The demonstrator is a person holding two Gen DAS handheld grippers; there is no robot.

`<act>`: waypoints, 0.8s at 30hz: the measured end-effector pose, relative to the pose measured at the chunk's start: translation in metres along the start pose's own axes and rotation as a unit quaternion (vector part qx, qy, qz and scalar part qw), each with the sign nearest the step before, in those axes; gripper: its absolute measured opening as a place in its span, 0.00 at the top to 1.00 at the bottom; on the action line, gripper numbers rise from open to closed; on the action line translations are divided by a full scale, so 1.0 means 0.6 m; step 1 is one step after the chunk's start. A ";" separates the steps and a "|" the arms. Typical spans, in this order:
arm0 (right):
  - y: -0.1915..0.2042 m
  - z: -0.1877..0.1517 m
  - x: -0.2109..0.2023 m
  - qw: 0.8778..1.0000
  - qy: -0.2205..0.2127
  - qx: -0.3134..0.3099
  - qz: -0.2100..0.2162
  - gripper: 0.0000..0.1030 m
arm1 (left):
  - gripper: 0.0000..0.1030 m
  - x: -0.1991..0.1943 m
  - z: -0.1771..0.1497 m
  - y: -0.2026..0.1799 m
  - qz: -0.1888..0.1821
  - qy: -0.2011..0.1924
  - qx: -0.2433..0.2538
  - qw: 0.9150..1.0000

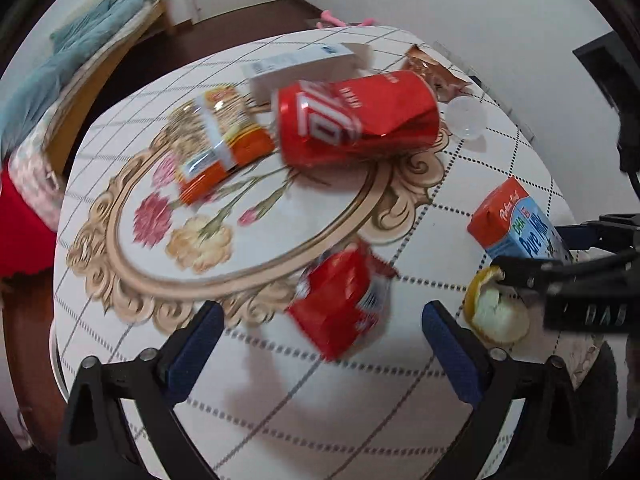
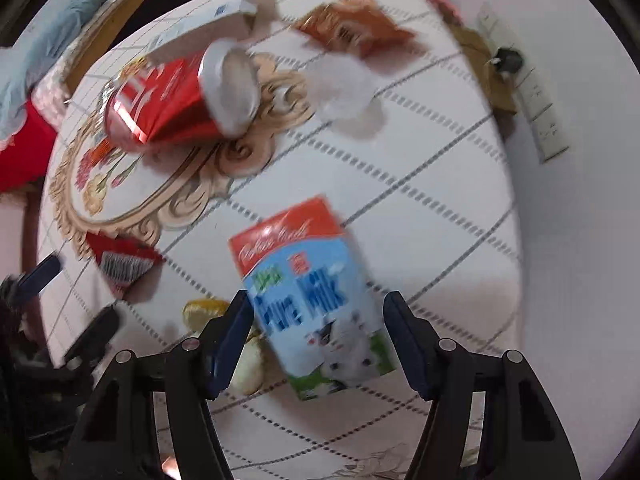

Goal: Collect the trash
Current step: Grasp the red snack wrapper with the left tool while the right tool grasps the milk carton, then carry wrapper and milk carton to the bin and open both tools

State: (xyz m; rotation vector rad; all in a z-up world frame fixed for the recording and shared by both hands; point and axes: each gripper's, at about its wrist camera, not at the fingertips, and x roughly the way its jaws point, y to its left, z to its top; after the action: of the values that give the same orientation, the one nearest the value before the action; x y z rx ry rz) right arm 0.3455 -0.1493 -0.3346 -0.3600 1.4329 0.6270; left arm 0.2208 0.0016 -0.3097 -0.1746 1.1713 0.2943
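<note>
My left gripper fingers spread wide around a small red carton, not touching it, my right gripper fingers parted either side of the milk carton, contact unclear, crushed red can mid-worktop, fruit peel beside the milk.

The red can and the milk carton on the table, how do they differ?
The red can is round, dented metal lying on its side; the milk carton is a flat-sided box. The can is all red with white lettering, the carton mostly blue with a red top. The carton sits between the right gripper fingers; the can is away from both grippers. Both lie on the patterned table.
</note>
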 end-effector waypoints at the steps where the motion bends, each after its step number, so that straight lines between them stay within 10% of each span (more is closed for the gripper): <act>1: 0.002 -0.003 0.000 1.000 -0.010 -0.009 -0.011 0.30 | 0.30 0.002 0.003 -0.006 0.005 -0.002 0.006 1.000; 4: 0.009 -0.014 -0.001 1.000 -0.021 -0.011 -0.021 0.29 | 0.64 0.006 0.012 -0.017 0.002 0.004 0.011 1.000; 8: 0.013 -0.016 0.002 0.999 -0.027 -0.004 -0.029 0.34 | 0.82 0.007 0.020 -0.013 0.007 -0.001 0.007 1.000; 24: 0.082 -0.023 -0.115 0.993 -0.118 0.023 0.012 0.42 | 0.88 -0.134 0.017 0.078 0.034 -0.064 -0.079 0.994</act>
State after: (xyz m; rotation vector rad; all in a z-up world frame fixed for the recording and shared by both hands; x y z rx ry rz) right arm 0.3036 -0.1314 -0.2617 -0.2247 1.2245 0.6338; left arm 0.1862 0.0377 -0.2305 -0.2504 1.0283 0.4517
